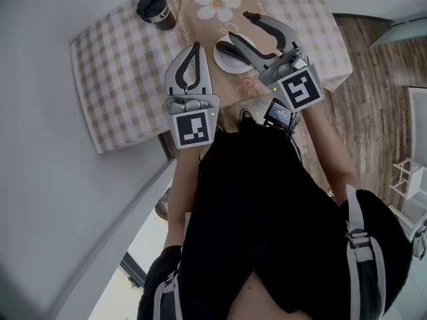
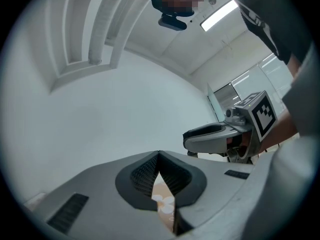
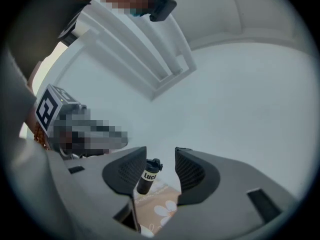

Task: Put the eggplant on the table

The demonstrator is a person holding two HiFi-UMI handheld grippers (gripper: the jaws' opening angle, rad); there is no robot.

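Left gripper [image 1: 196, 45]: grey jaws pressed together, empty, held above beige checked tablecloth [image 1: 120, 79]. Right gripper [image 1: 239, 24]: jaws spread, nothing between. Round white plate [image 1: 227, 64] lies beneath them; black lidded cup [image 1: 155, 9] stands well ahead. Eggplant: place cannot be told.
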